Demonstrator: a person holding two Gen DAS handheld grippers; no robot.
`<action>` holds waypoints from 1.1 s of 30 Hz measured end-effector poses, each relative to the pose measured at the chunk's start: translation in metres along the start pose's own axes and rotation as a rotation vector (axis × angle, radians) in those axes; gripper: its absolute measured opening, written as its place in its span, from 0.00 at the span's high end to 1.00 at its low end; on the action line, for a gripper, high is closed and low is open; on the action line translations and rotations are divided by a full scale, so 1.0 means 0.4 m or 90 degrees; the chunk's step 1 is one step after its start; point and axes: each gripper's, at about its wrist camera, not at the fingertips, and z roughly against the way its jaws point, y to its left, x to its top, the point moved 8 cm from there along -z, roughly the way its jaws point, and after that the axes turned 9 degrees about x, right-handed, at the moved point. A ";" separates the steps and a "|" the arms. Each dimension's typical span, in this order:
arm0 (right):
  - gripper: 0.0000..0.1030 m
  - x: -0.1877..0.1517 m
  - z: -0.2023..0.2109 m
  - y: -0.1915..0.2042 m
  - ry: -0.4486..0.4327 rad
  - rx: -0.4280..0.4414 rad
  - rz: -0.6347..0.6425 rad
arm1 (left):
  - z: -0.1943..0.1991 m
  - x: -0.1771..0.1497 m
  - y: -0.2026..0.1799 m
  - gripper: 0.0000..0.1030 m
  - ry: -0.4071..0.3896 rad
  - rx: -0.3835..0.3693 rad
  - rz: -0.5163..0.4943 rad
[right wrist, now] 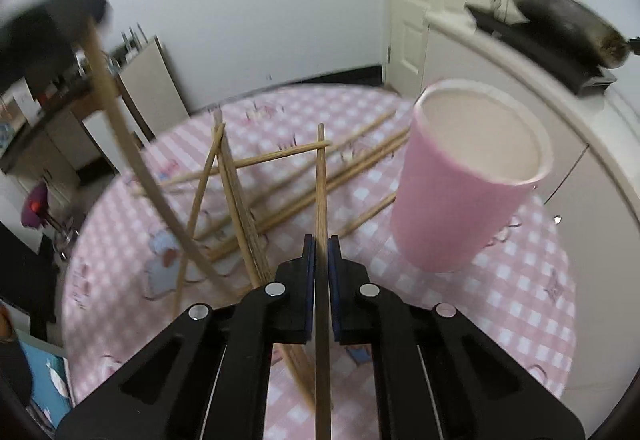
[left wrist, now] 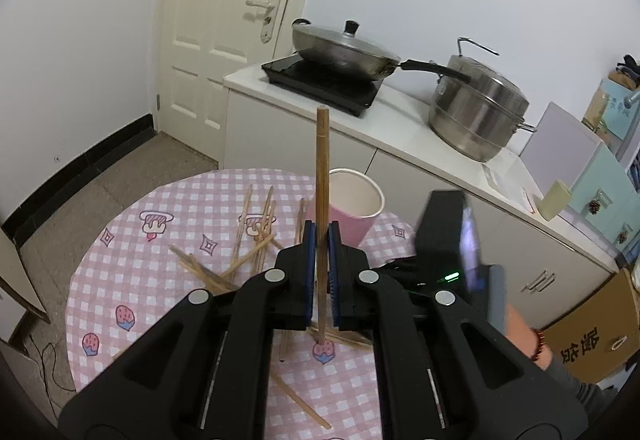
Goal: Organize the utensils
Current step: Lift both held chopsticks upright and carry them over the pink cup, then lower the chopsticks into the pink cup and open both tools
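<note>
I see matt, faintly grained wood on the chopstick [left wrist: 322,176] at frame centre and on the loose chopsticks [right wrist: 280,196]. The cup [right wrist: 460,192] reads as matt pink paper with a smooth white lining. The tablecloth [left wrist: 132,272] looks smooth with a slight sheen. The gripper's pads [left wrist: 309,272] are ribbed blue rubber on matt black plastic. At upper right, the steamer pot [left wrist: 476,112] is brushed metal.
</note>
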 end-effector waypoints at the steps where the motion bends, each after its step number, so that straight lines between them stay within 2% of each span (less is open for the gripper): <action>1: 0.95 0.004 0.022 0.005 -0.009 0.005 -0.005 | 0.004 0.000 -0.004 0.94 -0.003 0.003 -0.002; 8: 0.95 -0.015 0.112 0.029 -0.039 0.014 -0.024 | 0.039 -0.003 -0.031 0.94 -0.011 0.001 -0.002; 12: 0.95 -0.007 0.175 0.047 -0.101 0.036 -0.030 | 0.061 0.004 -0.048 0.94 -0.020 -0.002 -0.004; 16: 0.95 0.046 0.270 0.074 -0.203 0.053 -0.019 | 0.093 0.036 -0.076 0.94 -0.046 -0.003 -0.010; 20: 0.95 0.096 0.340 0.090 -0.275 0.062 -0.001 | 0.124 0.084 -0.108 0.94 -0.075 -0.005 -0.020; 24: 0.95 0.144 0.361 0.082 -0.295 0.059 0.010 | 0.147 0.151 -0.140 0.94 -0.109 -0.001 -0.030; 33: 0.95 0.234 0.387 -0.036 -0.371 0.025 -0.027 | 0.112 0.288 -0.167 0.94 -0.149 0.005 -0.015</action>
